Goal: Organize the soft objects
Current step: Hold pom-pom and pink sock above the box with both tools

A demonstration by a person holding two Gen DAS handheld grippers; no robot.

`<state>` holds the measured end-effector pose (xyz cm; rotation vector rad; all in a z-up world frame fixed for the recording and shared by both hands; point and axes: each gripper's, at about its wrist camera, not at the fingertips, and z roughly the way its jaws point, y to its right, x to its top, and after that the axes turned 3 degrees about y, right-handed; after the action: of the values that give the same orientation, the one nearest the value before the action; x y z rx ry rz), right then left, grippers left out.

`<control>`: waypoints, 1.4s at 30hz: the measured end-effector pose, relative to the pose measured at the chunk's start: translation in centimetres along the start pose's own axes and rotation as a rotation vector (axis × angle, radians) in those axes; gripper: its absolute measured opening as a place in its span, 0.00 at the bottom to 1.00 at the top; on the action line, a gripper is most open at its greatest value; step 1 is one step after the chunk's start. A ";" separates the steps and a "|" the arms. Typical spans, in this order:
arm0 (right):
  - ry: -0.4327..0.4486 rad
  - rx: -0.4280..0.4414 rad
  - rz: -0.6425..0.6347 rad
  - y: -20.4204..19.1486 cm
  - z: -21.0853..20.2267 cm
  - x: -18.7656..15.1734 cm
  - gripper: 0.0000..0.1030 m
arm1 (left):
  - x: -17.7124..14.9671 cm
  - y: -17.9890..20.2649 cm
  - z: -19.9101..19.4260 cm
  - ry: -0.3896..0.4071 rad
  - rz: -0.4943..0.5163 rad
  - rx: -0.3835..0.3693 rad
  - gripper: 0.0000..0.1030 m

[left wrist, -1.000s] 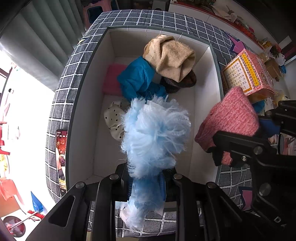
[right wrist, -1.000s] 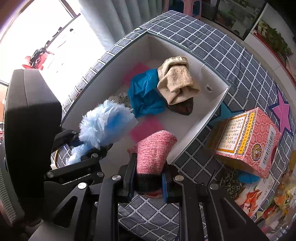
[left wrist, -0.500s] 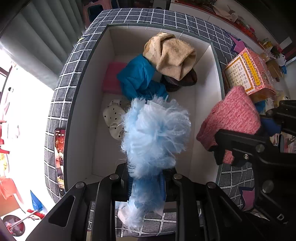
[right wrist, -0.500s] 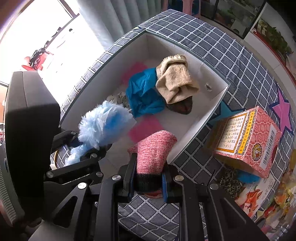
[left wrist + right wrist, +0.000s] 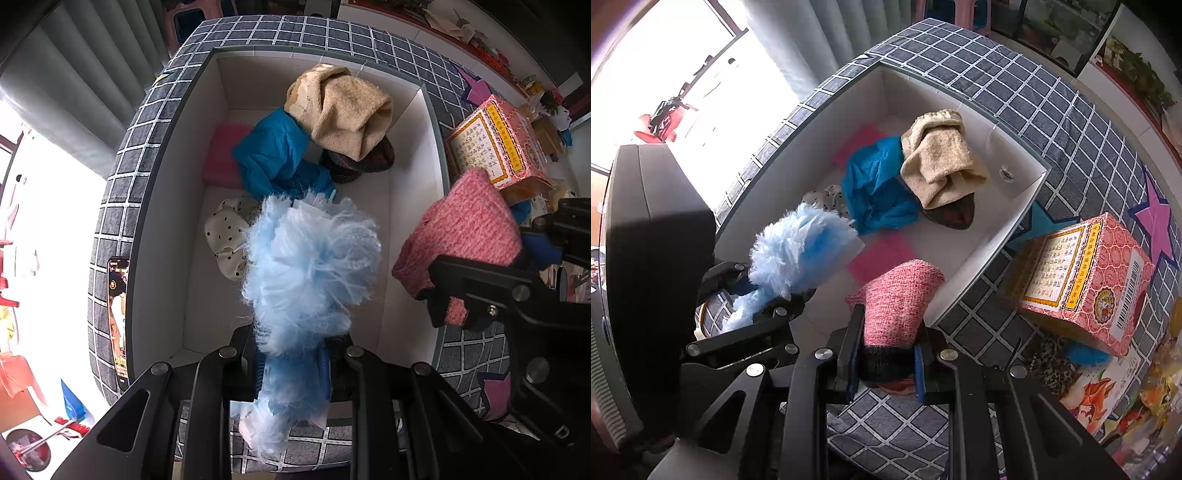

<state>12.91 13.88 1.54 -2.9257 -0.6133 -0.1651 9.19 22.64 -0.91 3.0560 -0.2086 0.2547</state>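
My left gripper (image 5: 291,369) is shut on a fluffy light-blue cloth (image 5: 310,266), which hangs above the near end of a white box (image 5: 166,221). In the right wrist view the same fluffy light-blue cloth (image 5: 801,251) shows at the left. My right gripper (image 5: 886,363) is shut on a pink knitted sock (image 5: 897,295) with a black cuff, held over the white box's (image 5: 960,273) near right rim. Inside the box lie a beige towel (image 5: 343,114), a blue cloth (image 5: 273,158), a dark knitted item (image 5: 362,166), a pink cloth (image 5: 221,155) and a white dotted cloth (image 5: 225,236).
The box stands on a grey checked cover (image 5: 1015,96). A pink printed carton (image 5: 1082,280) sits to the right of the box. A phone (image 5: 118,317) lies on the cover by the box's left wall. Cluttered bags (image 5: 1108,391) lie at the lower right.
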 end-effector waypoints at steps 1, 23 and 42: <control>0.000 0.001 0.001 0.1 0.0 0.0 0.21 | 0.0 0.0 0.0 0.000 0.001 0.000 0.24; 0.003 0.000 -0.012 0.2 0.1 0.9 0.21 | 1.0 -0.9 -0.1 0.008 -0.002 0.003 0.24; 0.011 0.001 -0.003 0.8 -0.4 1.7 0.21 | 2.0 -1.0 -0.7 0.022 -0.001 0.009 0.24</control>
<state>14.76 13.75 2.08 -2.9209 -0.6161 -0.1805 11.22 23.42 0.07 3.0604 -0.2047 0.2902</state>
